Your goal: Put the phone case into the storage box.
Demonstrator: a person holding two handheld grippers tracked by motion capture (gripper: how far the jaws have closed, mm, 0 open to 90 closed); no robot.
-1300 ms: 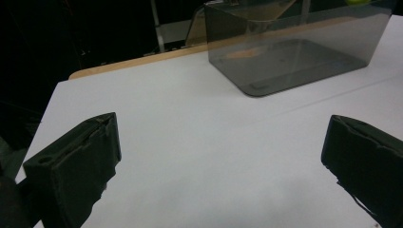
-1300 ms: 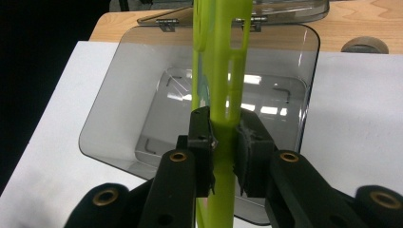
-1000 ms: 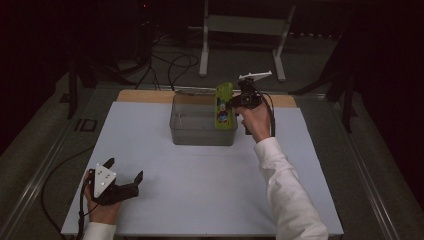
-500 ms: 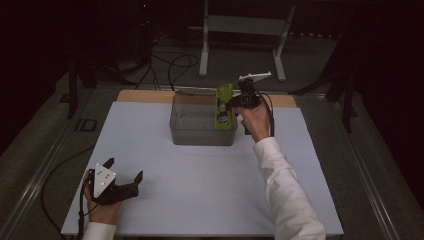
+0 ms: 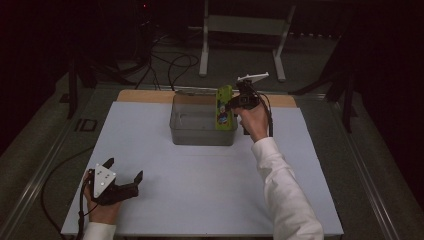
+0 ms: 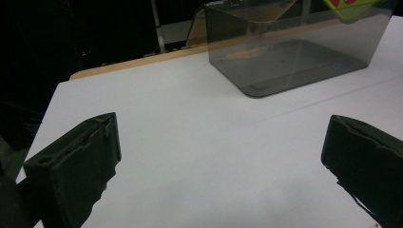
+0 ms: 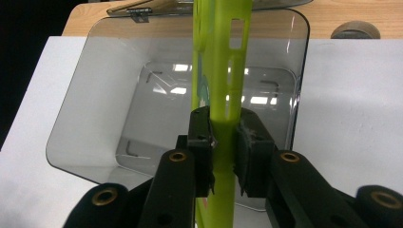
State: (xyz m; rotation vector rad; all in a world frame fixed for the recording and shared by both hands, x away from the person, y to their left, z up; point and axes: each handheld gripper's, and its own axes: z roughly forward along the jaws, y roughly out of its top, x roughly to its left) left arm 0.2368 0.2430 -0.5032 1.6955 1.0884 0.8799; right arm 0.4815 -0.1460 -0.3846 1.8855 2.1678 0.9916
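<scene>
A lime-green phone case (image 5: 223, 108) with a printed picture hangs upright over the right end of a clear grey plastic bin (image 5: 184, 130). My right gripper (image 5: 233, 104) is shut on the green phone case (image 7: 220, 90), whose thin edge faces that gripper's camera above the bin (image 7: 95, 109). The bin looks bare inside. My left gripper (image 5: 124, 176) rests open on the white table near the front left corner, its jaws wide apart with nothing between them (image 6: 218, 156). The bin (image 6: 285, 52) stands well ahead of it.
A white sheet (image 5: 200, 190) covers the table, with a wooden strip (image 5: 145, 96) along the far edge. The bin's lid (image 7: 142, 7) lies open behind it. A metal stand (image 5: 240, 30) and cables are on the dark floor beyond.
</scene>
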